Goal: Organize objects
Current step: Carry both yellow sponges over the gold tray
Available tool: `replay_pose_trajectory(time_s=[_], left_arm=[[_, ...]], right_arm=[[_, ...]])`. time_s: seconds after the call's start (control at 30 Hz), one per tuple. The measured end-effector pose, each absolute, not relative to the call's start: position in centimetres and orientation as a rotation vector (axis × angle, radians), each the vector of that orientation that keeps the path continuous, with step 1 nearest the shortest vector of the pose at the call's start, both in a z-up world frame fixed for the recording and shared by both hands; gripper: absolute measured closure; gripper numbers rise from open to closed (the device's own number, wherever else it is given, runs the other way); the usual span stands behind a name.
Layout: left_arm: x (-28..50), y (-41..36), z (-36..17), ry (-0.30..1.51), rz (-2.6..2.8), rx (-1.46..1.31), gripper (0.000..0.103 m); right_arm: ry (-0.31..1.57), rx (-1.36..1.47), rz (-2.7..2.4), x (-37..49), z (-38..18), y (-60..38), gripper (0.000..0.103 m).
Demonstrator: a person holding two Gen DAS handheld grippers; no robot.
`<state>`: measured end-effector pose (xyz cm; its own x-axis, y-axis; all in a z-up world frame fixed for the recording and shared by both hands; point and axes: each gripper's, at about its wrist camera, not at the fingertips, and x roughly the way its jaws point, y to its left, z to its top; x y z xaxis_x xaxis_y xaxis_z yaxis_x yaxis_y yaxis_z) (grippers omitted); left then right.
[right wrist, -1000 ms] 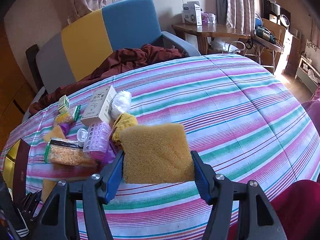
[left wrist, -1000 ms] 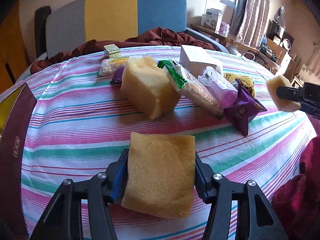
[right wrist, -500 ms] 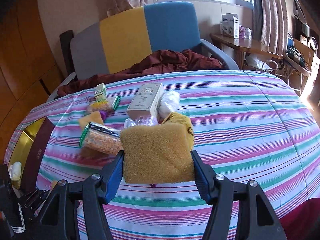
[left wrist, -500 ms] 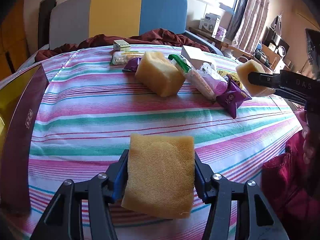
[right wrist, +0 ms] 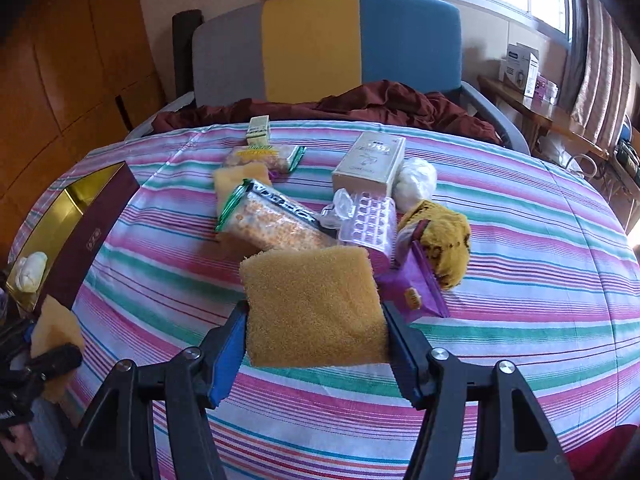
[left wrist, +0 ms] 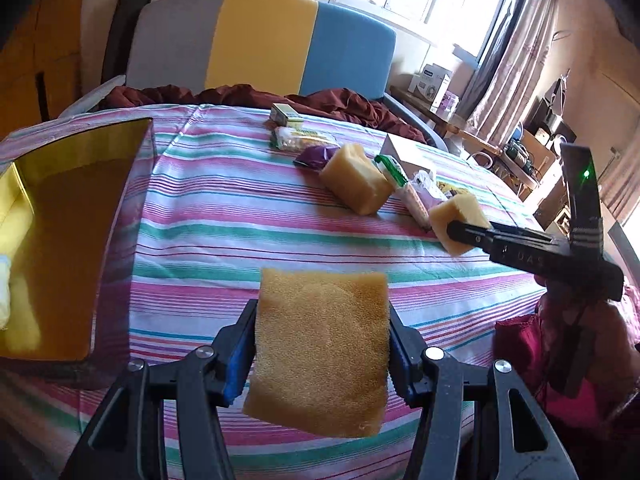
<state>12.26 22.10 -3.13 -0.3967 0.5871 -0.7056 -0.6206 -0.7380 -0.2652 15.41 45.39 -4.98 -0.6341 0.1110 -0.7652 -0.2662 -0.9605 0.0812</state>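
My left gripper (left wrist: 322, 354) is shut on a yellow sponge (left wrist: 320, 348), held above the striped tablecloth (left wrist: 224, 216). My right gripper (right wrist: 314, 338) is shut on a second yellow sponge (right wrist: 312, 304); it also shows in the left wrist view (left wrist: 456, 222) at the right. A third sponge (left wrist: 354, 180) lies on the table among the clutter. An open maroon box with a gold inside (left wrist: 60, 216) stands at the left; it also shows in the right wrist view (right wrist: 72, 220), holding a white item (right wrist: 30, 270).
A pile sits mid-table: a snack bag (right wrist: 272, 220), a clear pill case (right wrist: 368, 220), a white carton (right wrist: 370, 164), a purple packet (right wrist: 416, 280), a yellow cloth (right wrist: 444, 236), a small green box (right wrist: 258, 130). A colour-block chair (right wrist: 328, 48) with a maroon cloth stands behind.
Both grippers, each still holding its sponge, have swung left: the maroon box has come closer in both views and the clutter pile has shifted right.
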Motion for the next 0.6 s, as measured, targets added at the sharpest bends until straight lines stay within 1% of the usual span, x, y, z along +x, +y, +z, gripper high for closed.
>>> replay_pose_trajectory(time_s=[0.2,0.43,0.5,0.6], left_arm=[[11.2,18.5,-1.5,-0.011,2.214,-1.048,0.045],[7.9,14.1,-0.5,-0.116,2.314,-1.089,0.045],[6.9,13.0,-0.4,-0.130,2.350,-1.095,0.045],[5.5,11.3,-0.5,-0.137,2.408,-1.113,0.045]], right_arm=[[0.219,-1.213,2.749,15.4,-4.6,43.2,0.039],[0.126,-1.205,2.847,15.2,-3.6,40.1,0.039],[0.158,-1.200,2.865,15.2,-3.2,39.6,0.039],[0.255,-1.192,2.890,15.0,-2.6,38.7,0.039]])
